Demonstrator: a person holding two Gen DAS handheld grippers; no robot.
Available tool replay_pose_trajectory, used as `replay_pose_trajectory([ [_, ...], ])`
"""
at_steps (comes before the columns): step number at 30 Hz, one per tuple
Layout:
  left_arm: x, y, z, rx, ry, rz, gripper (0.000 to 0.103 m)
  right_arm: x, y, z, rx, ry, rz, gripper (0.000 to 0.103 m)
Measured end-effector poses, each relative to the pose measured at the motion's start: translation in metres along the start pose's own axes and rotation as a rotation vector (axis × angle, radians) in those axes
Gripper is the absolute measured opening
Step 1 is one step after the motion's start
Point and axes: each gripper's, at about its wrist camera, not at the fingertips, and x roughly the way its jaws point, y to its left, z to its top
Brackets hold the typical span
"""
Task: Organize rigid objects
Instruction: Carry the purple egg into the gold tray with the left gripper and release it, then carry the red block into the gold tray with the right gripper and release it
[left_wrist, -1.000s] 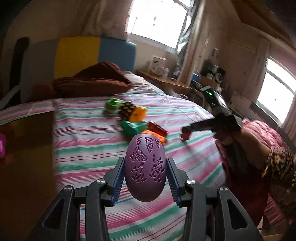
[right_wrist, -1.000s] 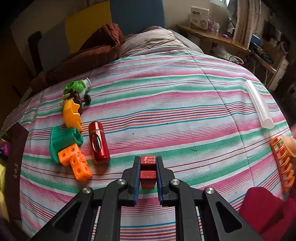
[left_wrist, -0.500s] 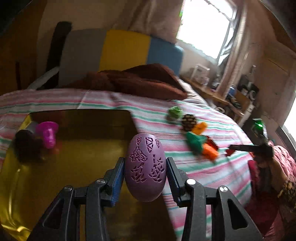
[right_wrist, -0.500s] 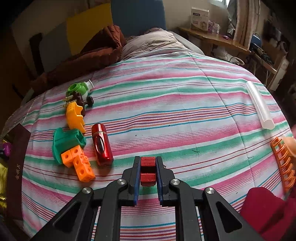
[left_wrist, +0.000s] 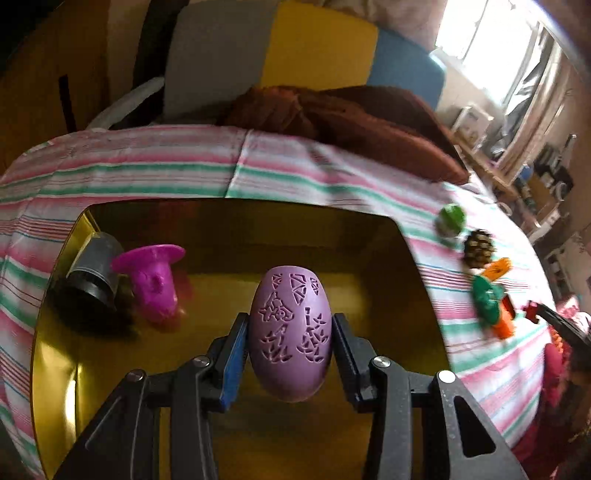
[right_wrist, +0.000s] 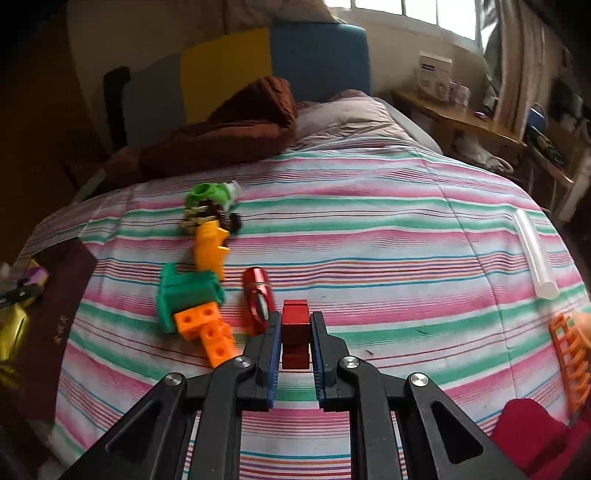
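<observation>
Sorting in progress, roughly a third done by the look of it: gold tray (left_wrist: 51, 373), filling the lower left of the left wrist view, already holds a grey cylinder (left_wrist: 92, 271) and a magenta flanged piece (left_wrist: 153, 282), touching, at its left side. Left gripper (left_wrist: 290, 339) pinches a purple patterned egg (left_wrist: 290, 336) upright, hanging over the tray's middle, not yet set down. Right gripper (right_wrist: 295, 338) is pressed together on a small red block (right_wrist: 295, 332), centre of the right wrist view, above the striped bedspread (right_wrist: 369, 240). Outstanding on the bedspread, left of centre: green toy (right_wrist: 210, 194), dark pinecone (right_wrist: 221, 218), yellow-orange piece (right_wrist: 210, 249), teal piece (right_wrist: 184, 295), orange cube chain (right_wrist: 207, 332), red metallic cylinder (right_wrist: 256, 295). Right edge: clear tube (right_wrist: 535, 258), orange comb-like item (right_wrist: 570, 358). Judged remaining: two held pieces to deposit, then the loose items
</observation>
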Motion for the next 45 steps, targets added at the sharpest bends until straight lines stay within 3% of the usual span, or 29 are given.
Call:
replay_pose_trajectory([
  [9, 0.032, 0.022, 0.011, -0.079, 0.042, 0.062, 0.044, -0.006, 0.013, -0.001, -0.033, -0.029, 0.068, 0.015],
  [13, 0.03, 0.024, 0.012, -0.092, 0.015, 0.074, 0.046, -0.004, 0.01, 0.001, -0.027, -0.026, 0.068, 0.015],
  [22, 0.004, 0.039, 0.004, -0.204, -0.037, -0.013, 0.046, -0.001, 0.015, 0.0, -0.058, -0.016, 0.055, 0.015],
  [32, -0.033, 0.034, -0.043, -0.197, -0.143, -0.018, 0.046, 0.009, 0.034, -0.01, -0.109, 0.041, 0.059, 0.015],
  [35, -0.048, 0.031, -0.056, -0.166, -0.212, -0.002, 0.046, 0.015, 0.049, -0.015, -0.116, 0.08, 0.072, 0.015],
  [39, -0.059, 0.021, -0.07, -0.103, -0.276, 0.032, 0.046, 0.016, 0.078, -0.019, -0.103, 0.082, 0.151, 0.015],
  [45, -0.065, 0.014, -0.079, -0.062, -0.307, 0.018, 0.046, 0.02, 0.124, -0.018, -0.095, 0.08, 0.254, 0.015],
])
